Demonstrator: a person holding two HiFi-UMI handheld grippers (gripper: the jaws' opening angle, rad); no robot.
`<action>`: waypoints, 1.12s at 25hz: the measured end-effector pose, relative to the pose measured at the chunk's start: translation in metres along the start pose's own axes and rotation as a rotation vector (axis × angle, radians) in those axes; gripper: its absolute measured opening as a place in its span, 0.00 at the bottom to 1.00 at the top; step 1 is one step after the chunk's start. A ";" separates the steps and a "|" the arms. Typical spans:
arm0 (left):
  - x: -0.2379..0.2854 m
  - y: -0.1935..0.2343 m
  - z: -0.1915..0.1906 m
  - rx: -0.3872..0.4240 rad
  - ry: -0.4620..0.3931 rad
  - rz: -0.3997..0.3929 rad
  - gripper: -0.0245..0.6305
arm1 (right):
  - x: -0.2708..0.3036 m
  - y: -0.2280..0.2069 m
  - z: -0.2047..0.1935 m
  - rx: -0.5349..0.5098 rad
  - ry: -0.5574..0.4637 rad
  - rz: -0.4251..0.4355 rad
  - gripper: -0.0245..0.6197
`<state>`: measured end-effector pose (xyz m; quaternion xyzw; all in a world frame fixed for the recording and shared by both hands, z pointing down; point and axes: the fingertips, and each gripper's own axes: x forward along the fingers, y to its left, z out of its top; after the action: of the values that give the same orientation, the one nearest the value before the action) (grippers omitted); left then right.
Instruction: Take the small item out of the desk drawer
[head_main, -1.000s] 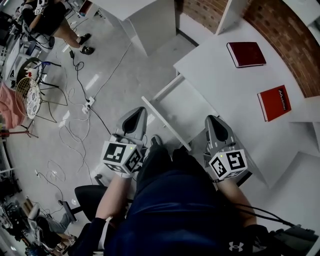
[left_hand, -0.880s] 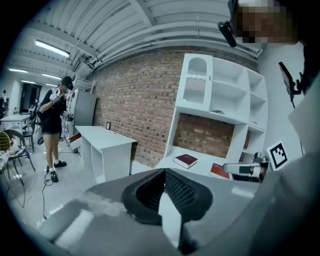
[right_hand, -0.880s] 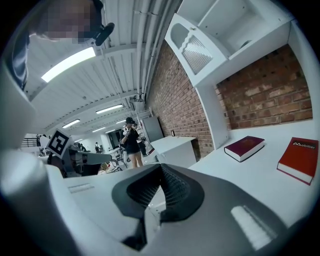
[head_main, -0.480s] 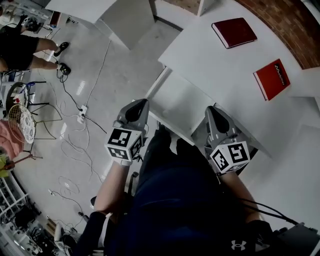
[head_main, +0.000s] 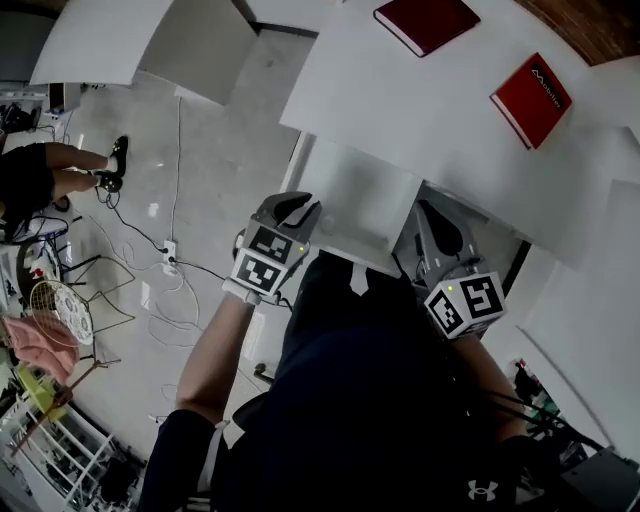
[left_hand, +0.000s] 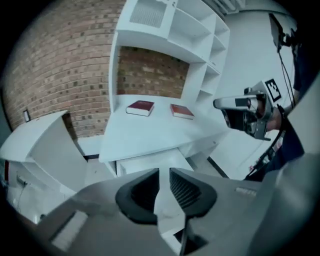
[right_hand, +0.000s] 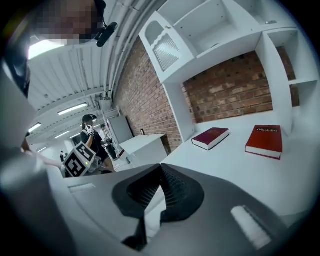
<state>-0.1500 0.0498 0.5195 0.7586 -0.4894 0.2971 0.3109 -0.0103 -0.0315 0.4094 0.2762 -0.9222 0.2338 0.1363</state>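
Note:
The white desk (head_main: 430, 120) has a drawer (head_main: 362, 205) standing out from under its front edge; the left gripper view shows the drawer (left_hand: 150, 162) just beyond my jaws. No small item shows in any view. My left gripper (head_main: 303, 208) hovers at the drawer's left front corner. Its jaws are opening, and the narrow gap at the left gripper (left_hand: 164, 176) holds nothing. My right gripper (head_main: 428, 212) is at the drawer's right side. Seen up close, the right gripper (right_hand: 160, 170) is shut with its pads touching, holding nothing.
A dark red book (head_main: 426, 22) and a bright red book (head_main: 530, 87) lie on the desk top. White shelves (left_hand: 170, 30) rise behind them against a brick wall. Cables and a power strip (head_main: 168, 252) lie on the floor at left, near a person's legs (head_main: 55, 165).
Both grippers have come closer to the drawer front, and the desk has slid up in the head view. The left jaws have parted a little.

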 end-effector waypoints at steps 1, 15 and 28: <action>0.010 -0.003 -0.003 0.038 0.044 -0.035 0.15 | -0.001 -0.004 0.000 0.011 -0.006 -0.020 0.04; 0.109 -0.030 -0.104 0.196 0.597 -0.438 0.27 | -0.038 -0.052 -0.026 0.171 -0.073 -0.272 0.04; 0.149 -0.027 -0.169 0.047 0.911 -0.433 0.31 | -0.067 -0.091 -0.042 0.273 -0.118 -0.373 0.04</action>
<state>-0.0983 0.1037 0.7337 0.6430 -0.1286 0.5377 0.5300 0.1019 -0.0475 0.4524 0.4710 -0.8213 0.3107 0.0844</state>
